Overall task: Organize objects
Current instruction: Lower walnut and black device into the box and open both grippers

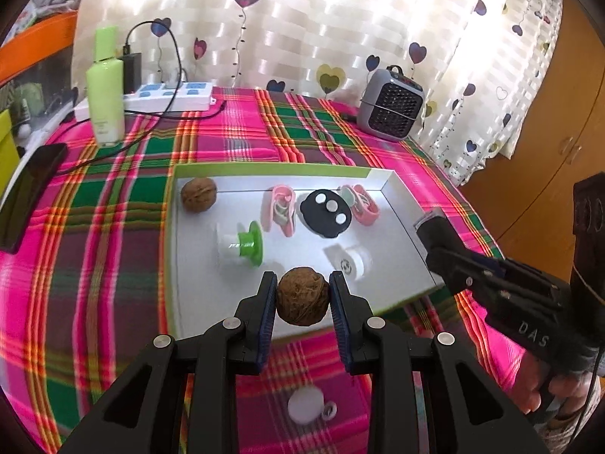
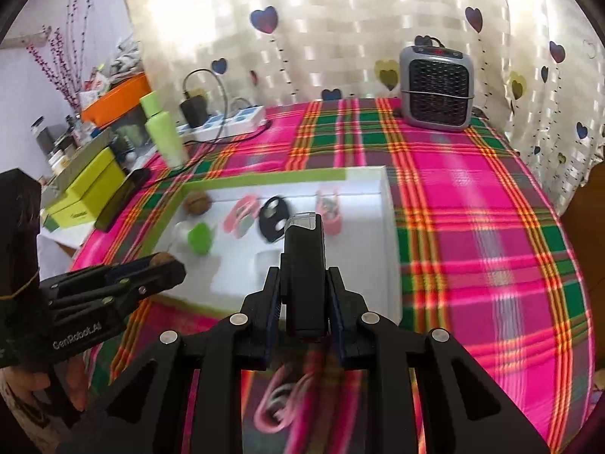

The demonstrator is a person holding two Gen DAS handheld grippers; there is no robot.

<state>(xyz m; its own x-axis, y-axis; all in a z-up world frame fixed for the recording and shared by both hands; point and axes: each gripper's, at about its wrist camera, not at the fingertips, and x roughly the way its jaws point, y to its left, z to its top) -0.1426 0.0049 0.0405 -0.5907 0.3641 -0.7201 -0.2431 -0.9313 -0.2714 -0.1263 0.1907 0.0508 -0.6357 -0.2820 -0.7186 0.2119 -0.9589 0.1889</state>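
Note:
My left gripper (image 1: 302, 297) is shut on a brown walnut (image 1: 302, 295) and holds it over the near edge of the white tray (image 1: 401, 196). In the tray lie a second walnut (image 1: 198, 194), a green-and-white spool (image 1: 245, 244), two pink clips (image 1: 281, 210), a black disc with white dots (image 1: 327, 213) and a white spool (image 1: 351, 261). My right gripper (image 2: 304, 287) is shut on a black rectangular device with a clear tip (image 2: 304, 265), above the tray's near right part; it also shows in the left wrist view (image 1: 446, 242).
A white round piece (image 1: 304, 403) and a pink clip (image 2: 280, 405) lie on the plaid cloth in front of the tray. A green bottle (image 1: 106, 87), a power strip (image 1: 170, 96), a phone (image 1: 28, 189) and a grey heater (image 1: 391, 104) stand around the table's back and left.

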